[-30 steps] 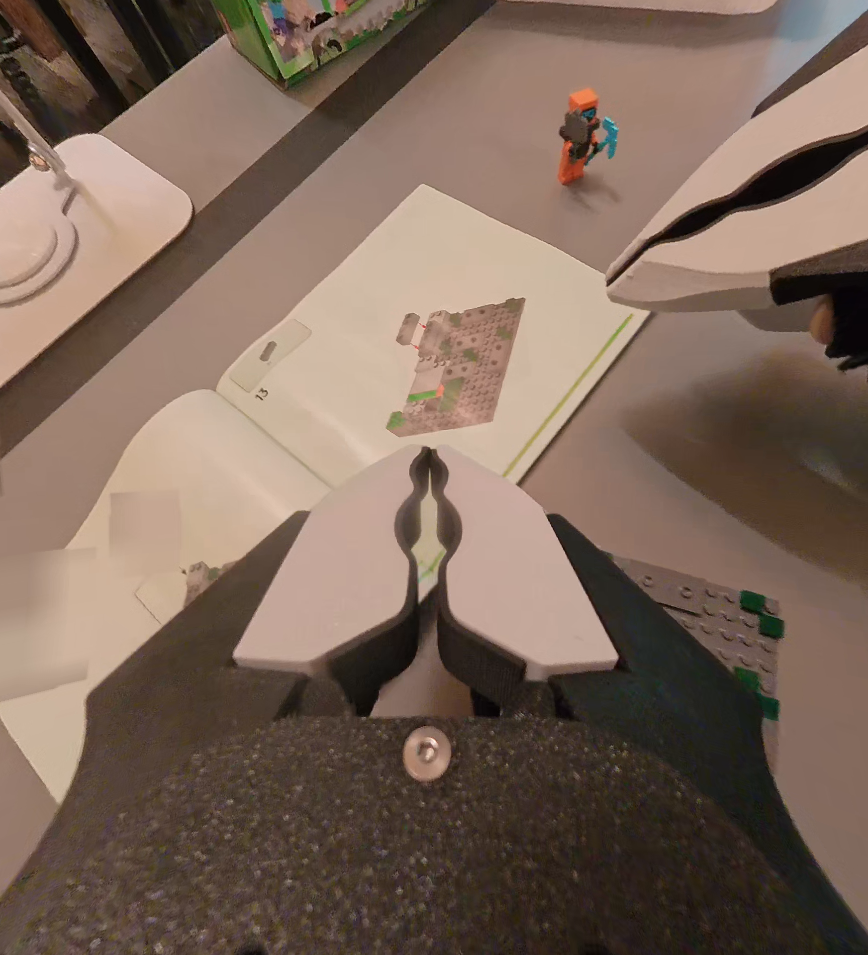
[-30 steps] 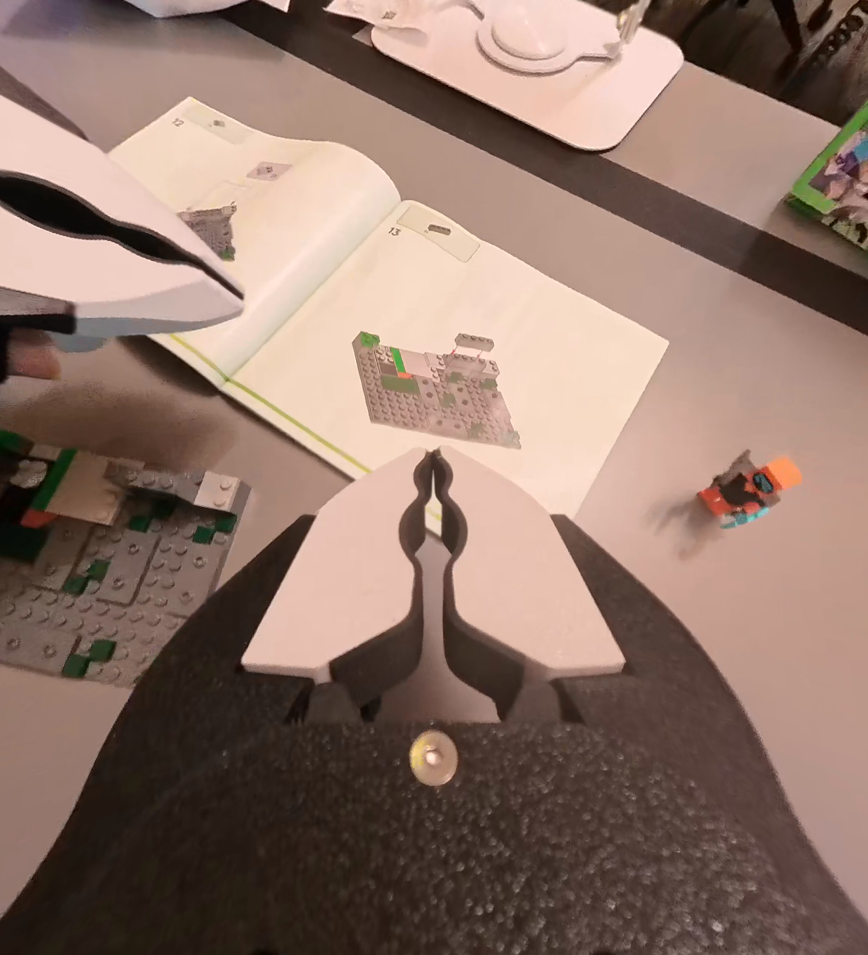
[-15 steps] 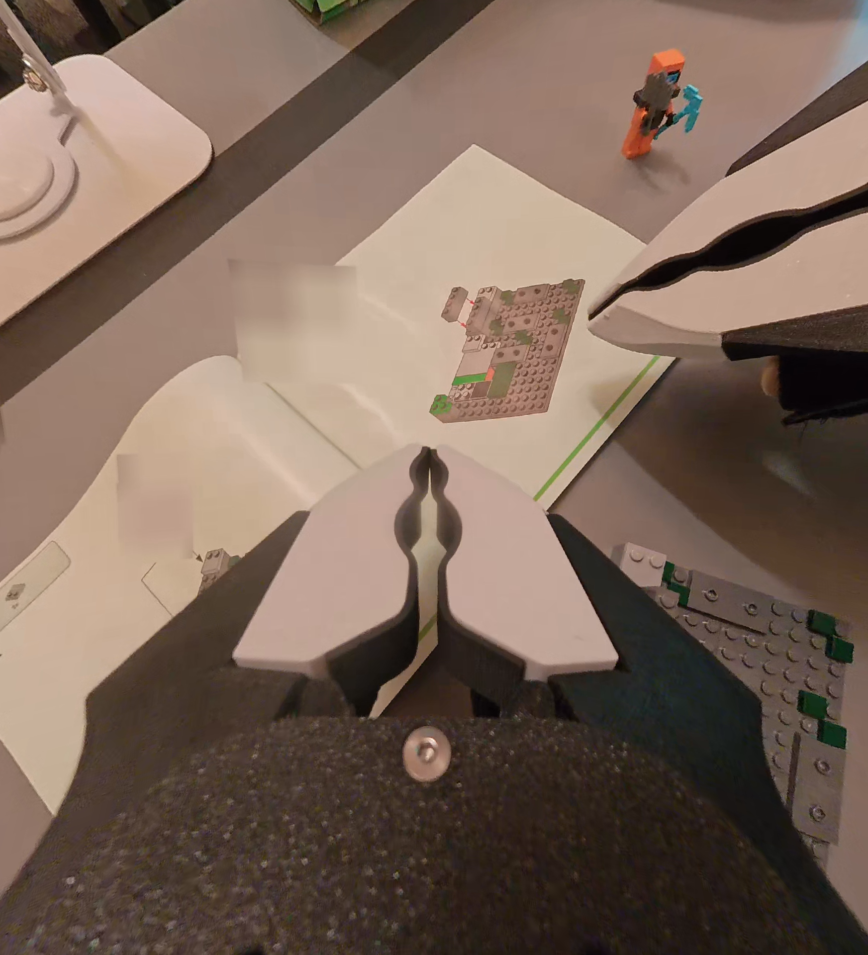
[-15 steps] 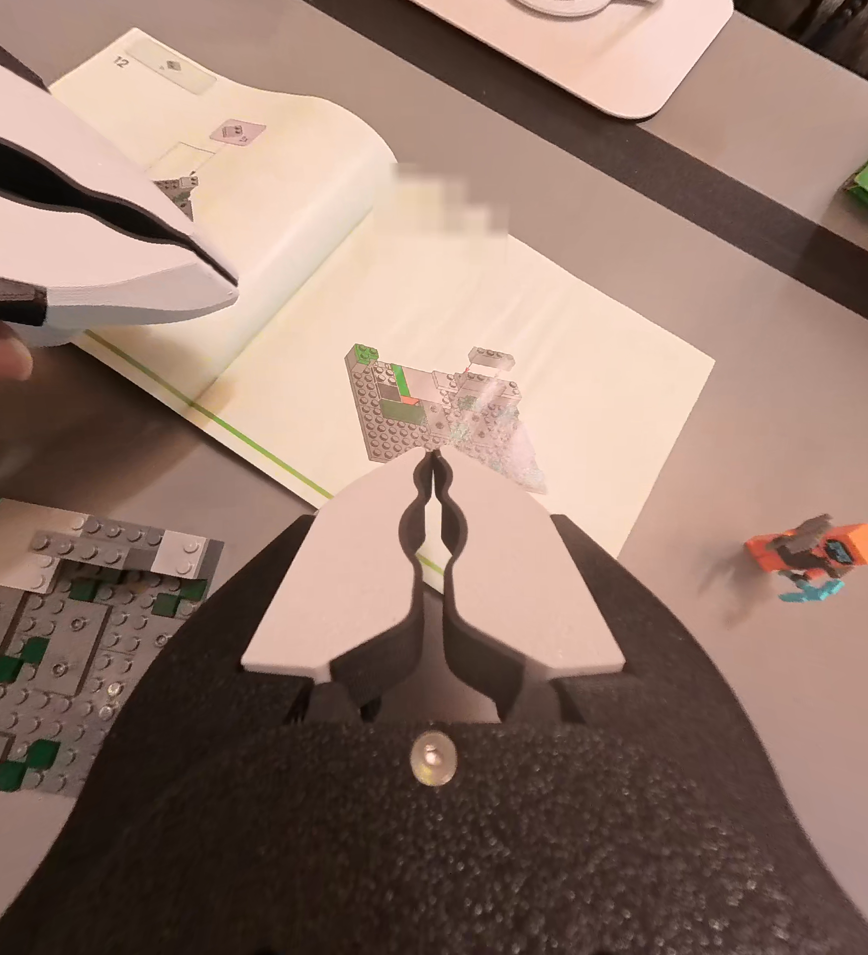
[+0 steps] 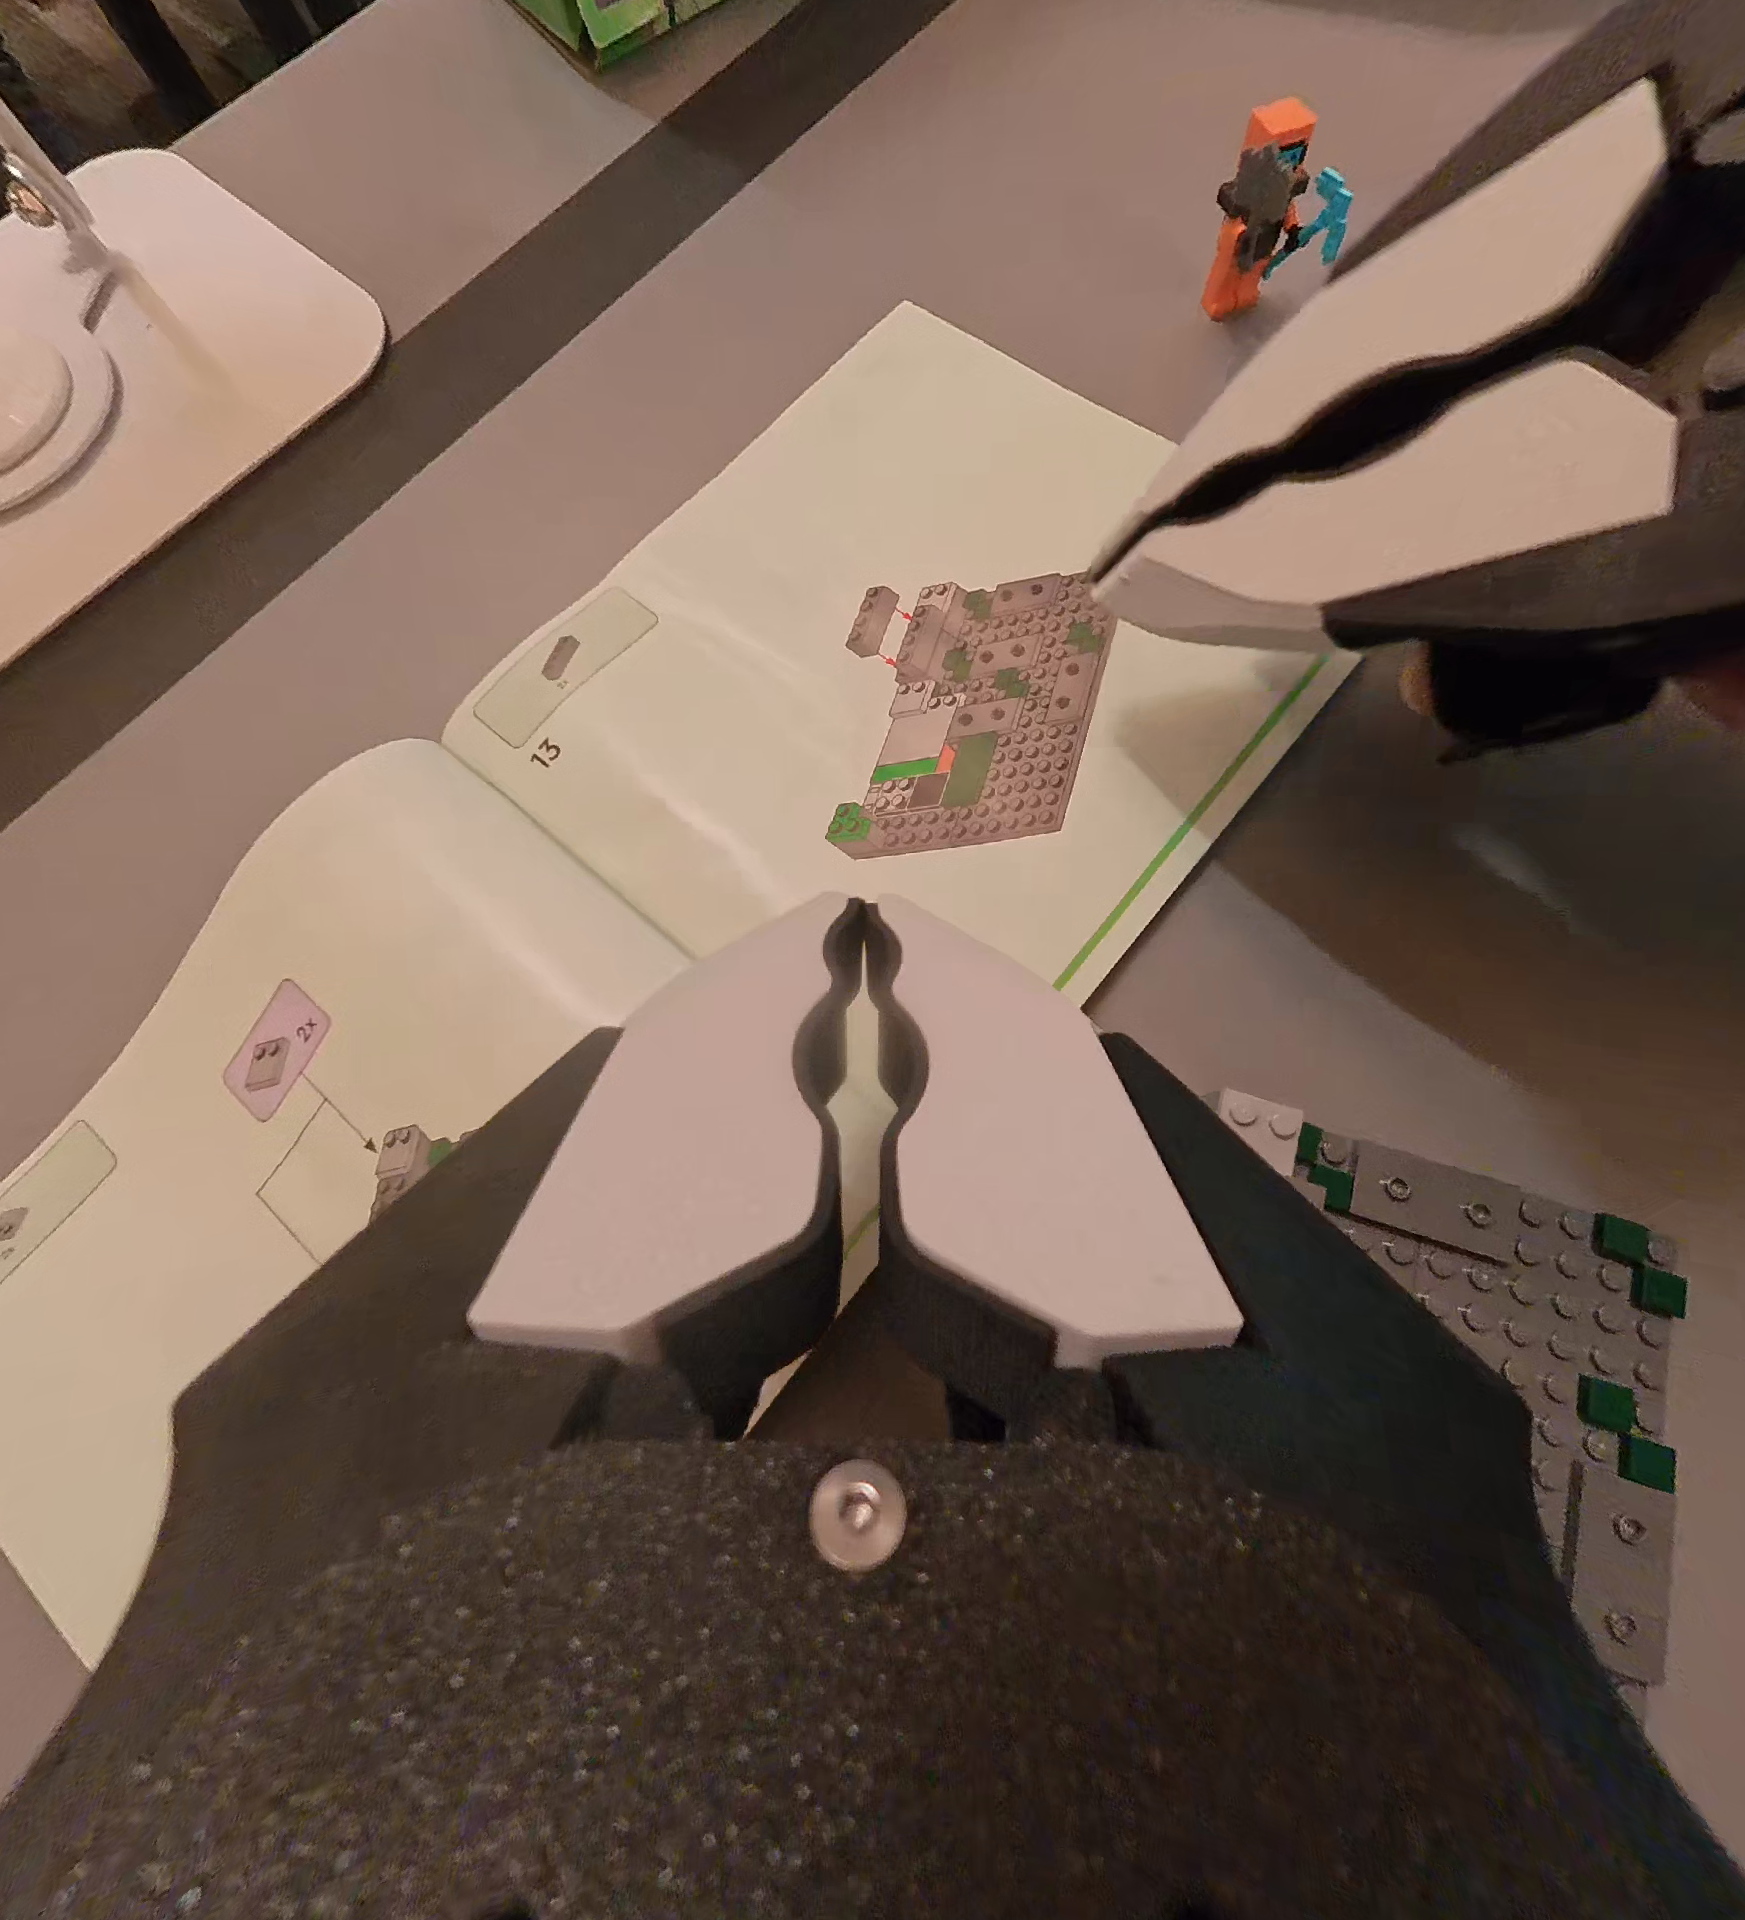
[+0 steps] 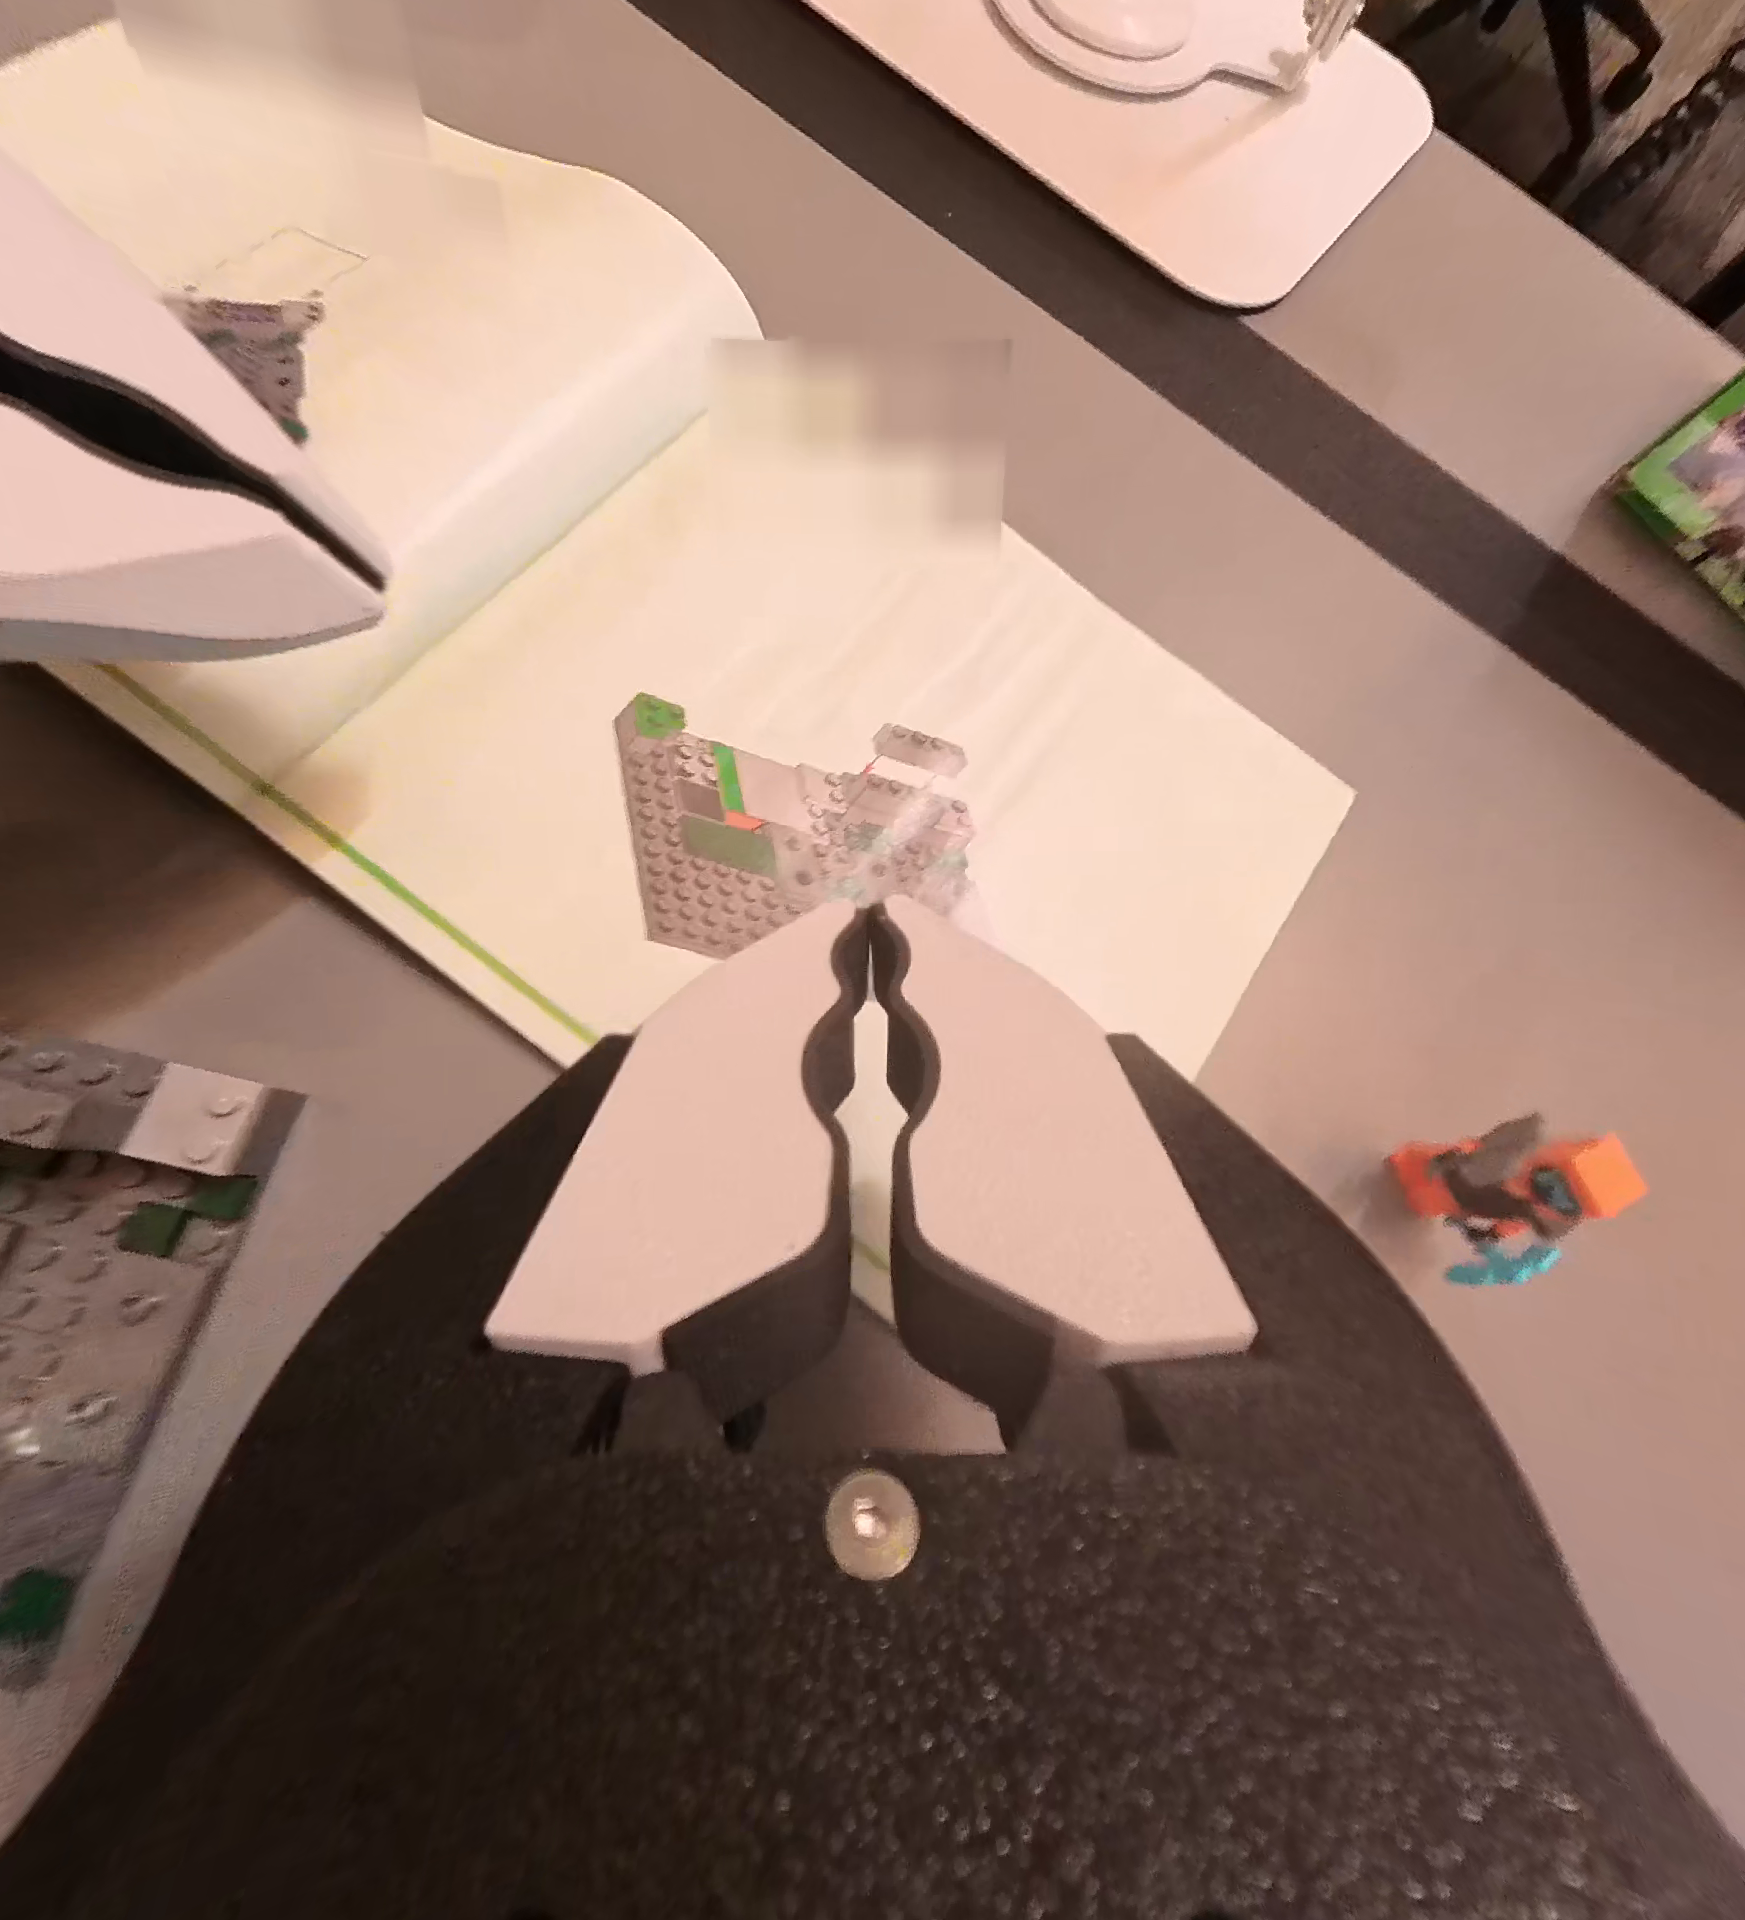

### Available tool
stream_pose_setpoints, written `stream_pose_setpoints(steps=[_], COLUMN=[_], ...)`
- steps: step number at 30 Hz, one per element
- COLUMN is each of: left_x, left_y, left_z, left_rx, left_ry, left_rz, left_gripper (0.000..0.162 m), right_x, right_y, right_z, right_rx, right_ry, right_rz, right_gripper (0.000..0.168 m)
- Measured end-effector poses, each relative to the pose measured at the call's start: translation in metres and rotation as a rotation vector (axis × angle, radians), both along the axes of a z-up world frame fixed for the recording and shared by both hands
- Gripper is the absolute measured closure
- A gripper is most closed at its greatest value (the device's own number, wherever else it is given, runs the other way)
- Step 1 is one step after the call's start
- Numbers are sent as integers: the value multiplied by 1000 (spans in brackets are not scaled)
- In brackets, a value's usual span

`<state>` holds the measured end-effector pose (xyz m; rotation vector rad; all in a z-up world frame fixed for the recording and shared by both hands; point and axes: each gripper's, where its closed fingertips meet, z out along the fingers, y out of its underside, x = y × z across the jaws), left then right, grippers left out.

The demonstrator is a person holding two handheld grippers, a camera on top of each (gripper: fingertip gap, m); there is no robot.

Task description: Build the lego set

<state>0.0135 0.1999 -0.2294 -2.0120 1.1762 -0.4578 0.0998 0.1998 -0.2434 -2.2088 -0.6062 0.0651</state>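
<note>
The open instruction booklet [image 5: 764, 665] lies on the grey table, with a build drawing on its right page. The partly built grey baseplate with green bits [image 5: 1533, 1309] lies beside the booklet's near edge; it also shows in the right wrist view [image 6: 47, 1247]. My left gripper [image 5: 863, 914] is shut over the booklet's fold, with nothing seen in it. My right gripper [image 6: 868, 920] is shut with its tip over the drawing. In the left wrist view the right gripper [image 5: 1107, 587] points at the drawing's far corner. An orange minifigure [image 5: 1263, 208] stands beyond the booklet.
A white stand base [image 5: 120, 343] sits at the far left of the table, past a dark strip. A green box [image 6: 1741, 520] lies at the far edge. The minifigure [image 6: 1512, 1195] is on bare table right of my right gripper. The left gripper [image 6: 369, 582] shows at upper left. The grippers' ends are close to 10 cm from one another.
My right gripper has moved forward over the booklet until its tip reached the drawing. My left gripper has drawn back and left, so more of the left page shows. Both stayed shut.
</note>
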Motion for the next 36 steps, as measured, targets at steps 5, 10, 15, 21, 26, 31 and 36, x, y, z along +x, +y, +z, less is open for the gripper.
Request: stream_pose_setpoints(steps=[5, 10, 15, 21, 26, 31, 36], left_x=[-2, -11, -17, -17, -17, -17, -17], left_y=[-1, 4, 9, 9, 10, 10, 10], left_z=[2, 4, 2, -6, -7, -6, -6], left_rx=[11, 21, 4, -17, -24, -21, -19], left_ry=[6, 11, 1, 7, 4, 4, 5], left_rz=[-3, 11, 23, 16, 14, 13, 13], left_gripper=[162, 162, 162, 162, 162, 162, 162], right_x=[4, -2, 1, 1, -1, -1, -1], right_y=[25, 46, 55, 55, 56, 57, 57], right_z=[-4, -12, -26, -34, -34, -34, -34], right_rx=[7, -49, -106, -133, -138, -136, -135], right_ry=[-63, -58, -101, -150, -152, -163, -157], right_rz=[115, 195, 233, 273, 283, 285, 283], right_gripper=[168, 168, 168, 168, 168, 168, 168])
